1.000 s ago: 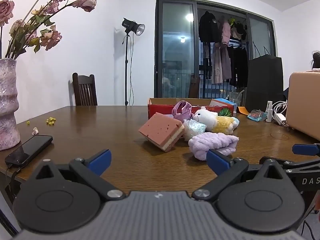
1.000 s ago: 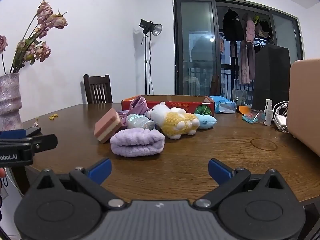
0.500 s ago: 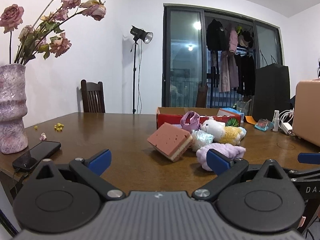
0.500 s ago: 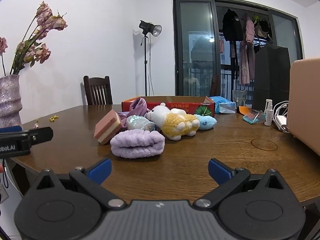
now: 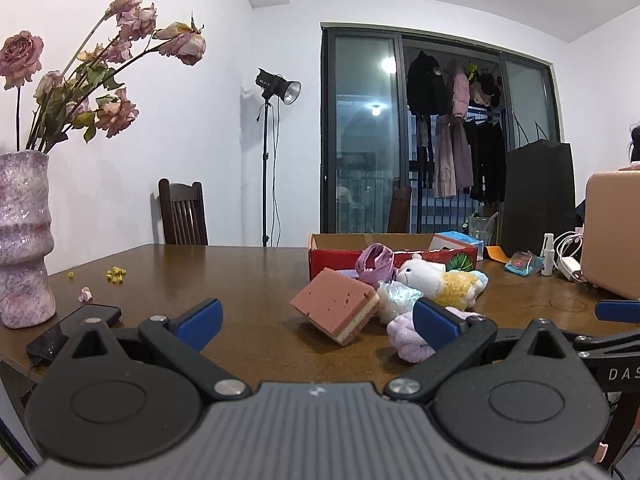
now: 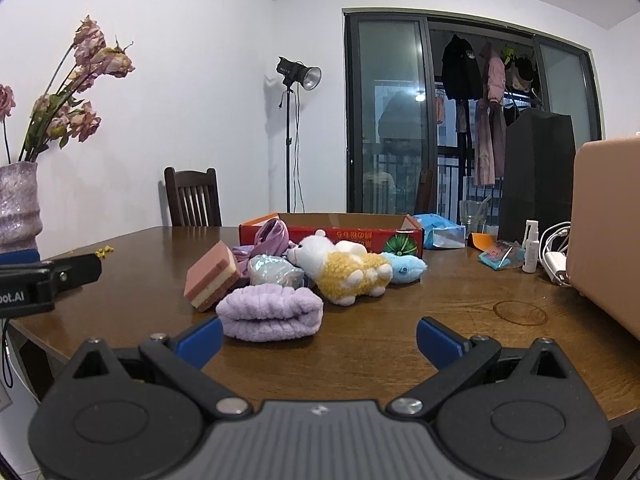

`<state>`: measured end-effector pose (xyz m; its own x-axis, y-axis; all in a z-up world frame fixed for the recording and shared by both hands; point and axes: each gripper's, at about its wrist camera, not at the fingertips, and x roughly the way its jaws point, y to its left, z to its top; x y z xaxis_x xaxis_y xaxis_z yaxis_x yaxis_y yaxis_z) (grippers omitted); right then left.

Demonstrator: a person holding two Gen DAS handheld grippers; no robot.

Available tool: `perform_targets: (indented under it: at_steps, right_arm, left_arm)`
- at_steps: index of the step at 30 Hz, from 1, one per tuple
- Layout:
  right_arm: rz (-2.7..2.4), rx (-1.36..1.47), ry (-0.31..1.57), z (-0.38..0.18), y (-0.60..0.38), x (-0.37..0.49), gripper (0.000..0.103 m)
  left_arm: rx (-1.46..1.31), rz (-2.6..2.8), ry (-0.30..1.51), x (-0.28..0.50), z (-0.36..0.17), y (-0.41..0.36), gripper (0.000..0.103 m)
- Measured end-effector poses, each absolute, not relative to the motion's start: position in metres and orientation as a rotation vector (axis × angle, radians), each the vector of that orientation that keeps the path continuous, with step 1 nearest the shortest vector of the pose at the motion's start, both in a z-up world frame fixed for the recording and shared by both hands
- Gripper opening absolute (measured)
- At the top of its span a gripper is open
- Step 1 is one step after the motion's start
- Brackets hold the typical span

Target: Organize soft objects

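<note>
A heap of soft things lies mid-table in front of a red cardboard box (image 6: 332, 236): a pink layered sponge (image 6: 212, 280), a folded lilac towel (image 6: 270, 312), a white and yellow plush lamb (image 6: 344, 266), a small blue plush (image 6: 404, 268), a shiny pale pouch (image 6: 272, 272) and purple cloth (image 6: 272, 236). My left gripper (image 5: 316, 320) is open and empty, short of the sponge (image 5: 336, 308) and the towel (image 5: 408, 336). My right gripper (image 6: 318, 338) is open and empty, just in front of the towel.
A pink vase with dried roses (image 5: 24, 236) and a black phone (image 5: 72, 328) sit at the left table edge. A tan case (image 6: 604, 232), white cables, a spray bottle (image 6: 530, 246) and packets stand at the right. A chair (image 6: 192, 200) is behind the table.
Both grippers have tilted up and drawn back a little, so the heap sits lower in view. Both stay open. The objects have not moved.
</note>
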<state>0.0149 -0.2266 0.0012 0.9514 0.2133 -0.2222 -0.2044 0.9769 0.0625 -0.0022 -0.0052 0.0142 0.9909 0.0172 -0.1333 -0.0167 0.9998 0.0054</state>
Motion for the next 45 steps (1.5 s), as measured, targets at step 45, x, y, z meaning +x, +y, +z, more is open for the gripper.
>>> perform_targets:
  at_steps: [45]
  right_arm:
    - [0.212,0.032,0.233,0.0012,-0.2253,0.0144,0.103]
  left_arm:
    - [-0.008,0.005,0.16,0.0005,0.0112,-0.0033,0.103]
